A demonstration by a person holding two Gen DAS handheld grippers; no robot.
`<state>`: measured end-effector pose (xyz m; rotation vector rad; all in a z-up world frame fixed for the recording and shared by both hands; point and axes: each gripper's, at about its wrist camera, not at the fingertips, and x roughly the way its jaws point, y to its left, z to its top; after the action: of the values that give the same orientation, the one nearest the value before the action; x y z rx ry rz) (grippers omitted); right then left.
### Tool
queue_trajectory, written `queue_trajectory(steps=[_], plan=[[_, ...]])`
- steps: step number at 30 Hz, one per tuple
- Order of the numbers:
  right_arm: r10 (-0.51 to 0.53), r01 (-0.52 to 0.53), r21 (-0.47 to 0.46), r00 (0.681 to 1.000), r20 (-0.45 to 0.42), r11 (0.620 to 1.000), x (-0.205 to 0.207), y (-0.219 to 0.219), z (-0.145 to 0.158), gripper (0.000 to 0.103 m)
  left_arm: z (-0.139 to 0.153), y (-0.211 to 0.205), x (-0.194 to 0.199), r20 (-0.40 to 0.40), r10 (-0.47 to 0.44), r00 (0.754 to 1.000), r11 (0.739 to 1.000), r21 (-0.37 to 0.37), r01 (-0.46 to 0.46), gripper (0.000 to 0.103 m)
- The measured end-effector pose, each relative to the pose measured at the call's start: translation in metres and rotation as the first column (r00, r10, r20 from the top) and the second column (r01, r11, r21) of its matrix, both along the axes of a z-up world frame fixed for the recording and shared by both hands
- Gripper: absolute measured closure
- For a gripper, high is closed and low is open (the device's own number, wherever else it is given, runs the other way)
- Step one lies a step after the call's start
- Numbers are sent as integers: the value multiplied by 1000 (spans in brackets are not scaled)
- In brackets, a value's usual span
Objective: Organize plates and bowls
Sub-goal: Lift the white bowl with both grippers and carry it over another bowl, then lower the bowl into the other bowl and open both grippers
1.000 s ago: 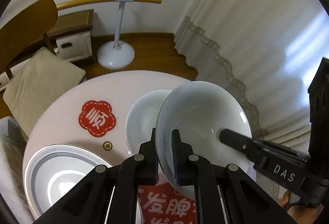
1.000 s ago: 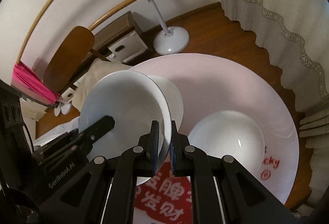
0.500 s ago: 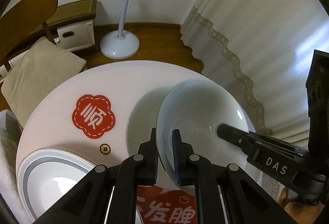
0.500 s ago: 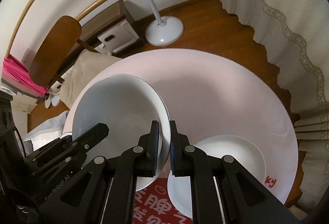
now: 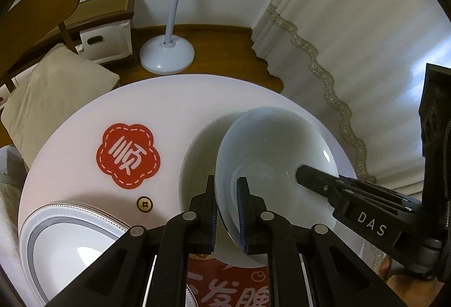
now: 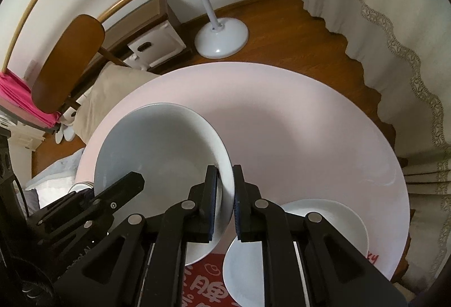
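Both grippers hold one white bowl [image 5: 270, 154] by opposite rims, above the round pink table [image 5: 174, 101]. My left gripper [image 5: 227, 211] is shut on its near rim; the right gripper's finger [image 5: 315, 180] reaches over the far rim. In the right wrist view the same bowl [image 6: 160, 149] is pinched by my right gripper [image 6: 226, 202], with the left gripper's finger [image 6: 124, 185] at lower left. A second white bowl [image 5: 200, 160] rests on the table just beneath and left of the held one; it shows in the right wrist view [image 6: 298, 247] at lower right.
A grey-rimmed plate [image 5: 70, 247] sits at the table's near left. A red flower sticker [image 5: 128, 156] and a red printed mat [image 5: 228, 290] lie on the table. A wooden chair with cushion [image 5: 53, 84], a white lamp base [image 5: 166, 53] and curtains [image 5: 352, 39] surround it.
The held bowl has moved across the table, over and toward the resting bowl. The right wrist view has swung so the resting bowl now lies low right.
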<state>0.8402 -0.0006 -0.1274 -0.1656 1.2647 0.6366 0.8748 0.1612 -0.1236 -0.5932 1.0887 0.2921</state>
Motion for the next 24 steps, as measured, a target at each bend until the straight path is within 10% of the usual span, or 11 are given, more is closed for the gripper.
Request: queue_trajectory(steps=[24], plan=[[42, -33, 98, 995, -89, 995, 11, -4, -20, 93, 15, -3, -10, -14, -19, 1000, 999, 29, 20, 79]])
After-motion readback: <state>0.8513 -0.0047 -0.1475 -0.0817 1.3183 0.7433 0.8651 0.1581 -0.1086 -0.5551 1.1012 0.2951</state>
